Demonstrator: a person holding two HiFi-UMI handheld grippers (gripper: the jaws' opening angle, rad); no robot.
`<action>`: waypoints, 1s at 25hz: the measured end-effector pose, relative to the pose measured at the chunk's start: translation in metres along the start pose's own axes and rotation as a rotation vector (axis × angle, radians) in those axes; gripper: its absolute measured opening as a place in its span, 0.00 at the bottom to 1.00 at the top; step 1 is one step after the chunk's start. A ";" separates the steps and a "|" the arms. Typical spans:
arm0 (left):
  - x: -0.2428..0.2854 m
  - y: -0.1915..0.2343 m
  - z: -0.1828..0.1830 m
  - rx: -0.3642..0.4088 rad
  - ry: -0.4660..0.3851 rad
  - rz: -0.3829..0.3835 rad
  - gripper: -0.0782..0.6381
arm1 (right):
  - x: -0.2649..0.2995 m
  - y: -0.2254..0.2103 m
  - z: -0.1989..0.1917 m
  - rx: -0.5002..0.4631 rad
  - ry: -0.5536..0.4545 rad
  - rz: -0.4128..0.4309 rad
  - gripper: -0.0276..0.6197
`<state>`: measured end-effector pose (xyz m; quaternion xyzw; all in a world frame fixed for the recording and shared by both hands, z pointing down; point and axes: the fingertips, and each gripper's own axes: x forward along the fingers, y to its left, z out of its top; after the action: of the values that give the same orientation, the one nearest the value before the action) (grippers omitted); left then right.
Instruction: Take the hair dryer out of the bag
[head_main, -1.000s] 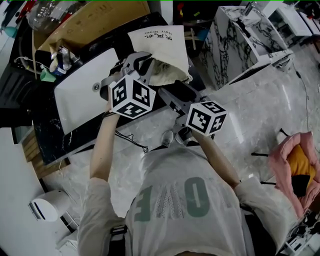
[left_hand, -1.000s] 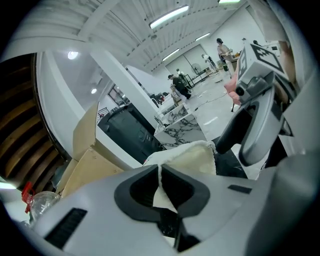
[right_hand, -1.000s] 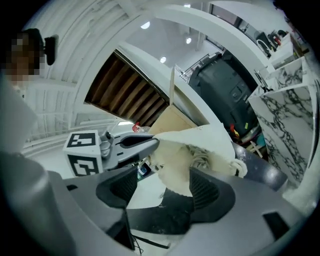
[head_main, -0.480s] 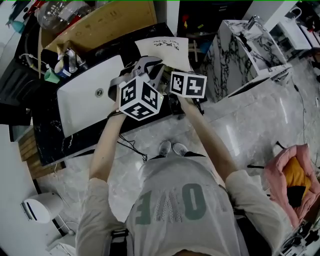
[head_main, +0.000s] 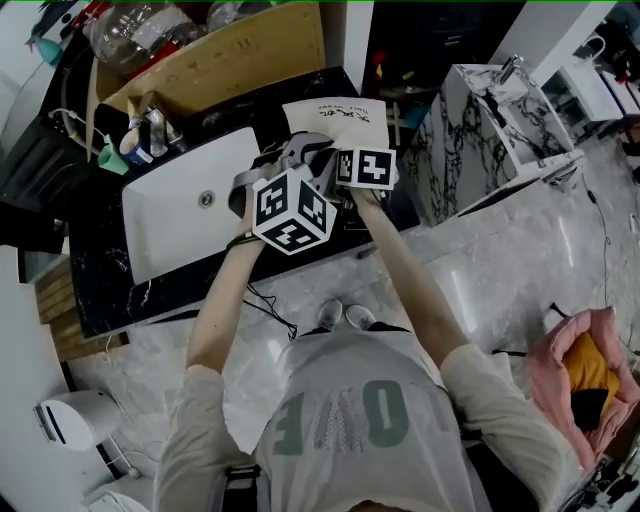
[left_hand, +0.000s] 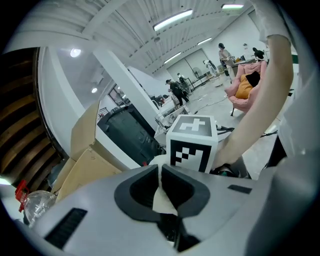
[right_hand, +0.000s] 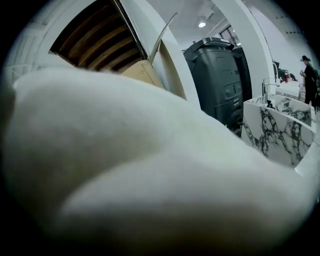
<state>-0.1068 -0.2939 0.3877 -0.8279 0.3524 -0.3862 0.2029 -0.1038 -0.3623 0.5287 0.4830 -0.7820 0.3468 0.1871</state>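
A cream cloth bag lies on the black counter beyond the sink. My left gripper is shut on a fold of the bag's edge cloth; in the head view it sits at the bag's mouth. My right gripper's marker cube is right beside it, and its jaws are hidden against the bag. Pale bag cloth fills the right gripper view, so its jaws do not show there. I cannot see the hair dryer in any view.
A white sink is set in the counter to the left of the bag. Bottles and a cardboard box stand behind it. A marble-patterned block is at the right, and a pink bag lies on the floor.
My right gripper has moved from near the person's body forward to the bag's mouth, beside the left gripper. The left gripper has kept its hold on the bag's edge.
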 end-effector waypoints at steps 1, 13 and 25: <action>0.001 -0.001 -0.002 0.001 0.004 -0.001 0.17 | 0.004 0.000 -0.005 -0.005 0.020 -0.007 0.53; 0.002 0.002 -0.019 -0.079 -0.001 0.009 0.17 | 0.018 0.007 -0.003 -0.083 0.066 -0.016 0.45; 0.004 0.000 -0.018 -0.087 0.019 0.020 0.17 | 0.010 -0.004 -0.006 -0.062 0.068 -0.043 0.44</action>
<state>-0.1191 -0.2976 0.4007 -0.8286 0.3793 -0.3763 0.1672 -0.1055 -0.3657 0.5407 0.4816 -0.7751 0.3343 0.2357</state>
